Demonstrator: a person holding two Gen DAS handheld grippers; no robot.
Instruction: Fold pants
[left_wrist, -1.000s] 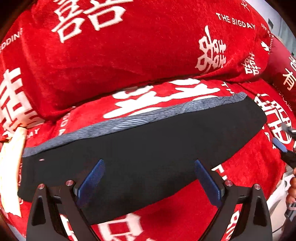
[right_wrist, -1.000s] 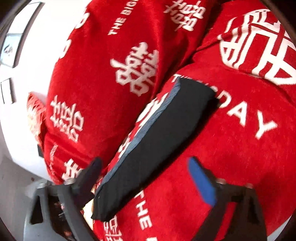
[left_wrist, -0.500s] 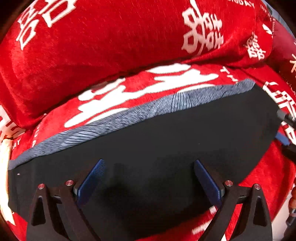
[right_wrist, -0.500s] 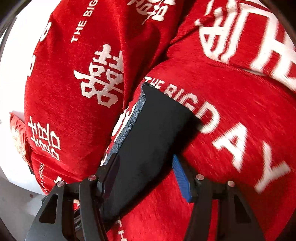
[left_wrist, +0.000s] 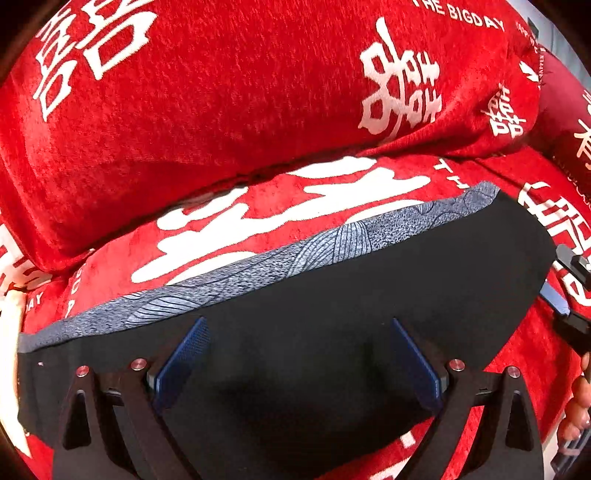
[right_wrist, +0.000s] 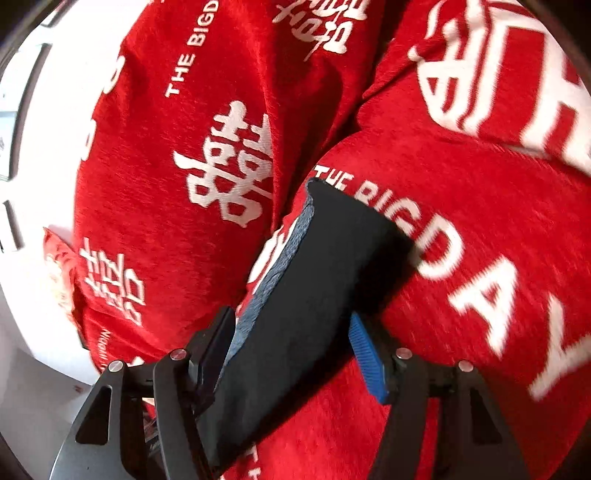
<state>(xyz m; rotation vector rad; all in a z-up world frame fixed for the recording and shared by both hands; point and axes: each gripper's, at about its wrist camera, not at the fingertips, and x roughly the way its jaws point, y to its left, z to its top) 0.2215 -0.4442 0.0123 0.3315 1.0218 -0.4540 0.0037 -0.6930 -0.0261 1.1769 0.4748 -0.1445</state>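
Since the garment lies flat already, the lines below run from it outward.

Pants: the pants (left_wrist: 332, 325) lie as a long dark band on the red bedspread (left_wrist: 258, 206), a grey-blue patterned strip (left_wrist: 258, 273) along the far edge.
Long axis: left to right across the left wrist view; in the right wrist view the same band runs away from the camera, seen end-on.
Left gripper: the left gripper (left_wrist: 299, 354) hangs over the middle of the band, pointing steeply down, jaws wide and well apart, only flat cloth showing between them and nothing held.
Right gripper: the right gripper (right_wrist: 295, 350) sits at one narrow end, jaws straddling the band's width and opening a little; the band's end is between them, and by the look of it the pads do not press on it.
Nearer hand: right for that end, left for the mid-length.
Likely step: judging by the layout, the end in the right jaws would be carried along the long axis over the middle.
Surroundings: a red pillow (left_wrist: 258, 92) with white characters lies just behind the pants; fingers of a hand (left_wrist: 578, 402) show at the right edge.
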